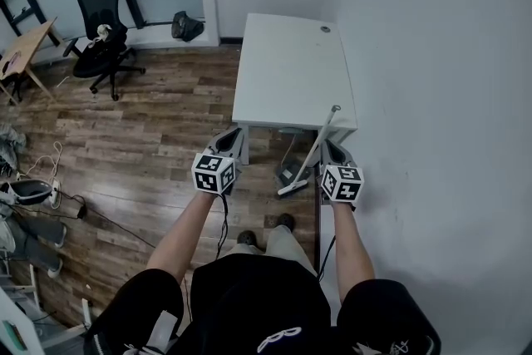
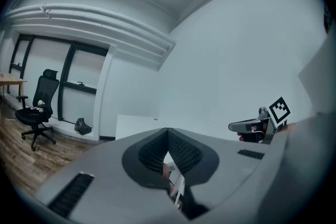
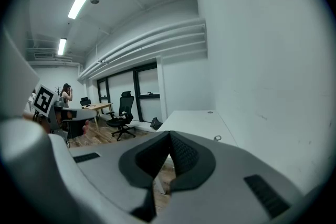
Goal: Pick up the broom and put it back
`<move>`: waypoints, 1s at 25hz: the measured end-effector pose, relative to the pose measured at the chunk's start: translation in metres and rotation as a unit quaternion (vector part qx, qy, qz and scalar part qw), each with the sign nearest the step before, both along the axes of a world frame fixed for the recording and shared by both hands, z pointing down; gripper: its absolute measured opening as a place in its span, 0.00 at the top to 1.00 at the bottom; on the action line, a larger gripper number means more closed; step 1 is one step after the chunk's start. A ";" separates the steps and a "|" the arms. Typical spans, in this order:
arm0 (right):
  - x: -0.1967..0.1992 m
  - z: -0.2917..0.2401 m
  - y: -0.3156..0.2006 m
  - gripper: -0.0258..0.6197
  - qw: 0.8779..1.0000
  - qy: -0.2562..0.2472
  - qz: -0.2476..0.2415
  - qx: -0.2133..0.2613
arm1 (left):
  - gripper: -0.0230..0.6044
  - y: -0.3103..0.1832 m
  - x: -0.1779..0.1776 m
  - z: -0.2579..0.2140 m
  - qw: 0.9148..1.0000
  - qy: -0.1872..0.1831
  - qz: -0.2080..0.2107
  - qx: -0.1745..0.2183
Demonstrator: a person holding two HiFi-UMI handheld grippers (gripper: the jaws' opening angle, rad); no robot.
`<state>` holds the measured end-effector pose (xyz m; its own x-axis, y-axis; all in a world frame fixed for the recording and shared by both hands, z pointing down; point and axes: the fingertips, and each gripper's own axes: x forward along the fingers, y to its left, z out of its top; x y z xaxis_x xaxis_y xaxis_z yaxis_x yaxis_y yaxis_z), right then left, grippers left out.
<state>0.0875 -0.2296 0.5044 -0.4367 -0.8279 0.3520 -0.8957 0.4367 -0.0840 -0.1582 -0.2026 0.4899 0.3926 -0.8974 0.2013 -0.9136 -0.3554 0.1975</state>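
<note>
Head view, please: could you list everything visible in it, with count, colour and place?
Table: one, white, against the right wall.
Broom: one, pale handle, leaning on the table's near edge.
Office chair: one, black, far left by the windows.
Wooden table: one, light brown, at the left edge.
Bag-like object: one, black, on the floor by the far wall.
Cables: several, on the wood floor at left.
Left gripper: grey, shut, empty.
Right gripper: grey, shut, empty, beside the broom.
</note>
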 end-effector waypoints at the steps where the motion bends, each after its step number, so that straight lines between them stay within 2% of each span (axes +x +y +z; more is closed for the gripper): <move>1: 0.000 0.000 0.000 0.92 1.000 0.000 0.000 0.000 | 0.95 0.000 -0.001 0.000 1.000 0.000 -0.001 0.000; 25: -0.010 0.000 -0.001 0.92 1.000 -0.006 -0.001 -0.002 | 0.95 0.000 -0.011 -0.002 1.000 -0.004 -0.002 -0.003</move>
<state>0.0775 -0.2310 0.5040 -0.4427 -0.8258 0.3494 -0.8936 0.4385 -0.0960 -0.1695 -0.2023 0.4884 0.3879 -0.8973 0.2109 -0.9165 -0.3511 0.1919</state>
